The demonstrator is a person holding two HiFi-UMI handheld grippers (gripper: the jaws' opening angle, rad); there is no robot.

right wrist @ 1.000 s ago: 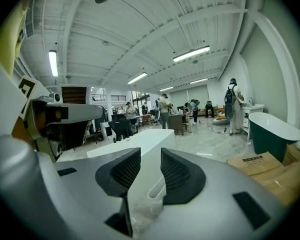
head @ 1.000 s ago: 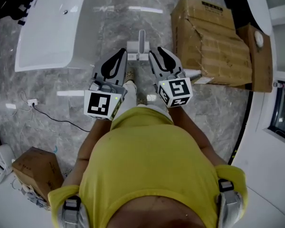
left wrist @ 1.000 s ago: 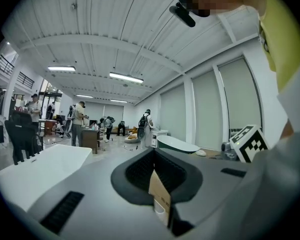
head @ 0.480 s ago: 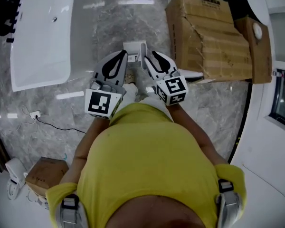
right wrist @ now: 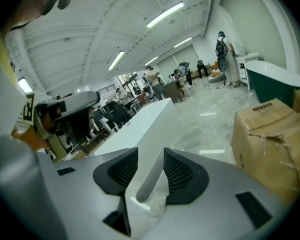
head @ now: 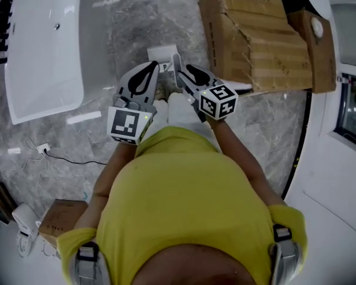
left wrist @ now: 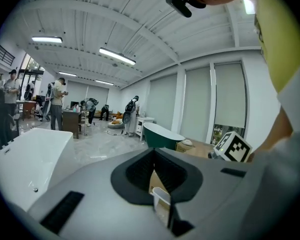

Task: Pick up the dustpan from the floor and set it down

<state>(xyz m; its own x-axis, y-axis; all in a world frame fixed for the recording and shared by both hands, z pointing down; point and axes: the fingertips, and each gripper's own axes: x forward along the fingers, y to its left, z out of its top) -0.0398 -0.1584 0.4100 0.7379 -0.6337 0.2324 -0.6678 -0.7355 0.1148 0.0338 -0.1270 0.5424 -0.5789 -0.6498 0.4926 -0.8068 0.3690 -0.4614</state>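
Both grippers sit lower toward the floor than a second ago, and the right gripper (right wrist: 151,171) has rolled, tilting its marker cube (head: 218,101). Its jaws have just been opening and stand partly apart. The dustpan's handle (right wrist: 148,183), a smooth white rounded bar, rises between the ribbed black pads (right wrist: 179,171). A sliver of space shows on the handle's left side, so the pads no longer clamp it. The left gripper (left wrist: 153,159) has its tips together and holds nothing. Through the slit behind the tips a white edge and some brown cardboard show.

From the head view, the dustpan (head: 162,54) is a white plastic tray just ahead of both grippers, down at the floor (head: 124,28). I cannot tell whether it fully rests there. The floor is glossy grey stone with pale veins and strip-light reflections. The dustpan lies between the long rim of a smooth white bathtub (head: 41,52) toward the floor's left edge and the near corner of a large, crumpled, torn cardboard box (head: 255,40) on the right. A thin black cable (head: 65,157) trails across the floor near a smaller cardboard box (head: 62,218).
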